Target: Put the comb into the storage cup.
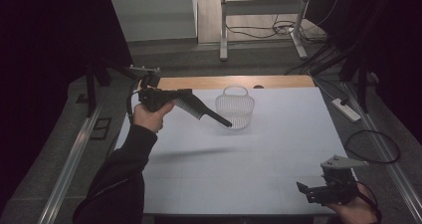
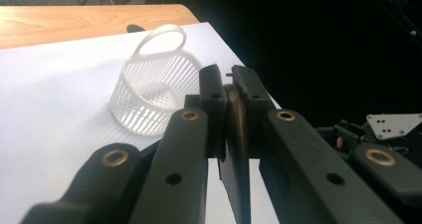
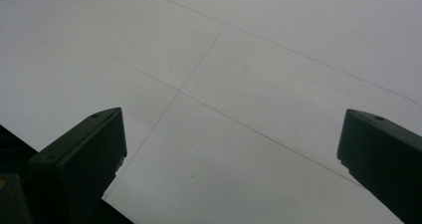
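1. The left gripper (image 1: 175, 102) was clenched on a dark comb (image 1: 201, 109), held off the table; in the left gripper view the comb's brown spine (image 2: 236, 129) sat pinched edge-on between the two jaws.
2. The comb's long axis ran from the gripper down and to the right in the high view, its thin handle tip ending right at the near rim of the white basket (image 1: 235, 107) (whether tip and rim touched could not be told).
3. The basket stood upright on the white table cover (image 1: 278, 149), toward the far side, its loop handle raised; it lay just beyond and to the right of the held comb, so the left hand was by far the nearer one.
4. The right gripper (image 1: 318, 191) hovered low at the near right corner, well apart from the basket, its jaws spread wide over bare cover with nothing between them.
5. Judged from this, a drop into the basket would need the comb carried a little further over the rim, tip leading.
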Demonstrator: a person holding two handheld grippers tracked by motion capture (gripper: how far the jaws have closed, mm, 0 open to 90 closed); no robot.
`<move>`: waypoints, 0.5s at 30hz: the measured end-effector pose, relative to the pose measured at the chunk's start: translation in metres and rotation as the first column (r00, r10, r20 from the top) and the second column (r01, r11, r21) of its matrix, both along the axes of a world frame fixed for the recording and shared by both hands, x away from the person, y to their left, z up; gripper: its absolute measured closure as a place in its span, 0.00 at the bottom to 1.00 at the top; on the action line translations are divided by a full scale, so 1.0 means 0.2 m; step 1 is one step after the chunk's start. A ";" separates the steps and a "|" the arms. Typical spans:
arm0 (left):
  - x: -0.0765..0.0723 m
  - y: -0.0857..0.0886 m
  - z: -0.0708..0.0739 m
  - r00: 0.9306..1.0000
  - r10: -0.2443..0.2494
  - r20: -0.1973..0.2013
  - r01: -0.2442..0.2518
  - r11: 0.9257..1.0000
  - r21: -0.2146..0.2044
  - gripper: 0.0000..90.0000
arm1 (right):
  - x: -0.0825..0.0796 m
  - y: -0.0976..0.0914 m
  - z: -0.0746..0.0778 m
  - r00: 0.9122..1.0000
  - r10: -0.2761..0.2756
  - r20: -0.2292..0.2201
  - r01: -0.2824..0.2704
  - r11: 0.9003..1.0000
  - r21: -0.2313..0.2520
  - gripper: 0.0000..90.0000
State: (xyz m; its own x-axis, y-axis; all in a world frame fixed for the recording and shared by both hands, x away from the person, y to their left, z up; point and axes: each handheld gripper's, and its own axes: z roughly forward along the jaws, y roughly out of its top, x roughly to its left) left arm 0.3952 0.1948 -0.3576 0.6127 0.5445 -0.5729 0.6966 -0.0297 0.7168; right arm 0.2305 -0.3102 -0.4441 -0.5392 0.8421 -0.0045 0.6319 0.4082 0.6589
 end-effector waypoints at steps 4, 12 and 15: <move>0.01 0.01 0.01 1.000 0.011 0.002 -0.011 1.000 0.001 0.93 | -0.01 0.00 0.00 1.000 -0.008 0.002 0.008 1.000 -0.008 0.00; 0.05 0.01 0.04 0.999 0.043 0.008 -0.043 0.999 0.006 0.93 | -0.02 -0.01 0.00 1.000 -0.012 0.002 0.012 1.000 -0.009 0.00; 0.07 0.00 0.05 0.999 0.049 0.008 -0.049 0.999 0.008 0.93 | -0.03 -0.01 0.00 1.000 -0.012 0.005 0.012 1.000 -0.007 0.00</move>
State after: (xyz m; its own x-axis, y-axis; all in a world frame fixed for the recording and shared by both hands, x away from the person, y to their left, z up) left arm 0.4089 0.1947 -0.3483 0.5896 0.5789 -0.5632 0.6917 -0.0018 0.7222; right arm 0.2254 -0.3124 -0.4432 -0.5287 0.8487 -0.0128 0.6339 0.4049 0.6589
